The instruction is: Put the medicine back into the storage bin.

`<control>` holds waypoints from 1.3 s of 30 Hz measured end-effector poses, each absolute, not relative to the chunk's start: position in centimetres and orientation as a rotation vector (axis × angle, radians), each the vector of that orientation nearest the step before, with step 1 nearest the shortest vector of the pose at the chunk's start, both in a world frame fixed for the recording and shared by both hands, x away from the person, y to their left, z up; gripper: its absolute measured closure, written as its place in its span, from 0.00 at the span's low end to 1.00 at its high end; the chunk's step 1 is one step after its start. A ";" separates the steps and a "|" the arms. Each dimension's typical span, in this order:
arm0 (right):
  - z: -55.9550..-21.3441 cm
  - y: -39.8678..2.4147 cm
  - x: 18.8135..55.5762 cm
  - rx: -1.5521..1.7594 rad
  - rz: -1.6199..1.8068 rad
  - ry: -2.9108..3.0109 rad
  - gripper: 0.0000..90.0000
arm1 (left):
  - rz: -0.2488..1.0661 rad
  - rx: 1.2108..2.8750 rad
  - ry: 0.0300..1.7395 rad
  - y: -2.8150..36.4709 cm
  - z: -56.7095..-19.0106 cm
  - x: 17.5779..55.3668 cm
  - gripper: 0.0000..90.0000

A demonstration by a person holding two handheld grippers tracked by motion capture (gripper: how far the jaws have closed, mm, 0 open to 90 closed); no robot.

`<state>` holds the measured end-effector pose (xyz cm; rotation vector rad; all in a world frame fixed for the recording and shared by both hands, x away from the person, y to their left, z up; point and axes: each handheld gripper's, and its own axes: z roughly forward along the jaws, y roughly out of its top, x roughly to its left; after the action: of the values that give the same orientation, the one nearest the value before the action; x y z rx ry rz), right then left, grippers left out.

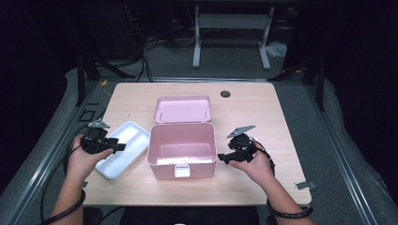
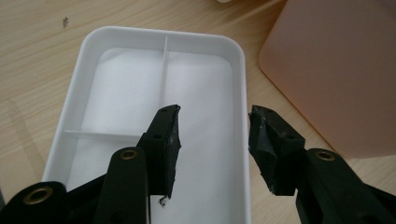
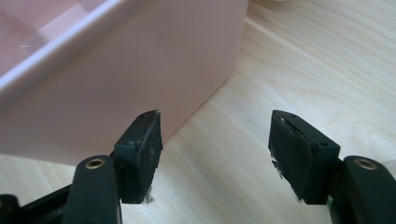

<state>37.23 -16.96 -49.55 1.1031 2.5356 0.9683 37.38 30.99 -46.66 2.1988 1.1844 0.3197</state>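
A pink box point(image 1: 182, 149) stands open in the middle of the table, its lid point(image 1: 183, 108) tipped back behind it and its inside bare. To its left lies a white divided tray point(image 1: 123, 149), bare too. My left gripper point(image 1: 121, 147) hovers over the tray's near end, jaws open with nothing between them; in the left gripper view the tray point(image 2: 88, 60) lies under the jaws and the pink box point(image 2: 336, 70) is at the right. My right gripper point(image 1: 224, 158) hangs open just right of the box; the right gripper view has the box's wall point(image 3: 140, 74) close ahead.
The wooden table point(image 1: 253, 112) has a round cable hole point(image 1: 225, 93) near its far edge. A small grey piece point(image 1: 305, 185) lies at the table's right front corner. Beyond the table are a dark floor, cables and a white frame point(image 1: 232, 33).
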 end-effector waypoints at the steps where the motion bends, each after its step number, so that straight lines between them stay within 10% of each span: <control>1: -49.4 -17.0 37.4 1.099 0.964 2.536 0.38 | 0.319 2.204 1.190 30.9 -46.6 37.3 0.58; 39: -47.2 -21.6 43.1 1.095 0.586 2.669 0.33 | 0.288 2.253 1.216 30.7 -46.1 37.1 0.48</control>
<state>43.10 -21.61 -47.16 1.0945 2.6685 0.5862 37.08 30.65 -46.07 2.2531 1.2159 0.2877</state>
